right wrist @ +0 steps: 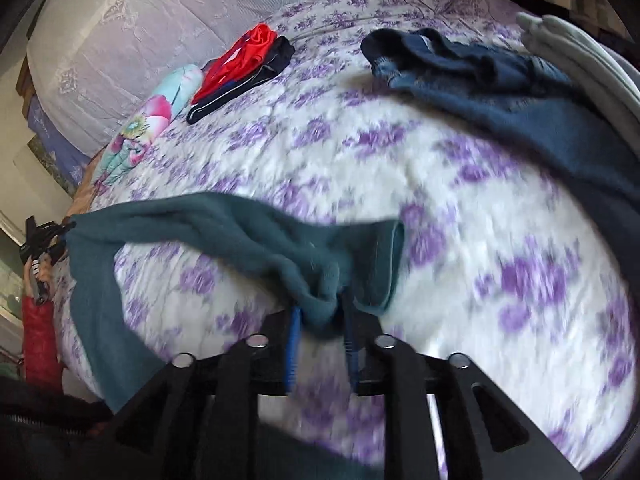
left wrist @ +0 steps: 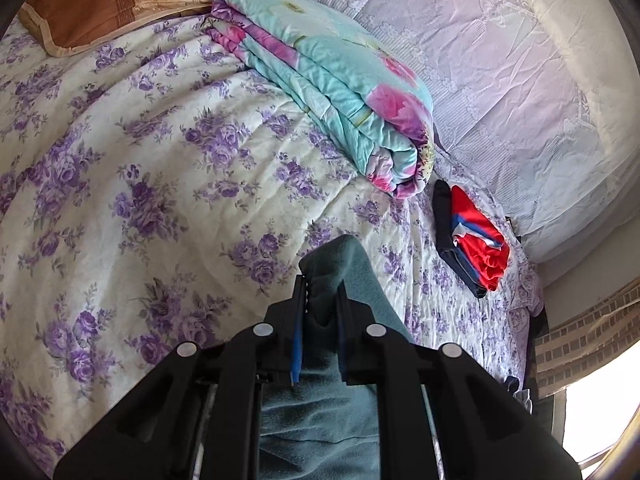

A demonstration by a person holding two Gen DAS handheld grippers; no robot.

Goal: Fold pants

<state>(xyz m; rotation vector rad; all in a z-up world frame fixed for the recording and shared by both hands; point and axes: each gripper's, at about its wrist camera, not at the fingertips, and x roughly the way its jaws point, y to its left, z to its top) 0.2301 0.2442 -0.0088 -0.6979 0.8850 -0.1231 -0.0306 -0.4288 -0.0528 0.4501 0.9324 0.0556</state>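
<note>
Your teal pants (right wrist: 248,236) hang stretched across the bed (right wrist: 460,240), one end in each claw, sagging between them just over the purple-flowered sheet. Your left claw (left wrist: 322,296) is nearly shut and pinches a fold of the teal fabric, w/ the rest of the cloth draping back under it toward you. Your right claw (right wrist: 322,312) has its fingers partway apart w/ a bunch of the pants by the cuff end sitting between them; the view is blurred, so can't tell if the pads still press on the cloth. In the right wrist view, your left claw shows at the far left edge, w/ a red sleeve (right wrist: 38,340) below it. Beyond the pants, a dark blue garment (right wrist: 500,80) lies crumpled on the bed. A folded red and navy pile (left wrist: 474,236) sits near the lilac headboard (left wrist: 500,80), just beside a rolled floral quilt (left wrist: 340,84). A brown pillow (left wrist: 100,4) lies beyond the quilt.
</note>
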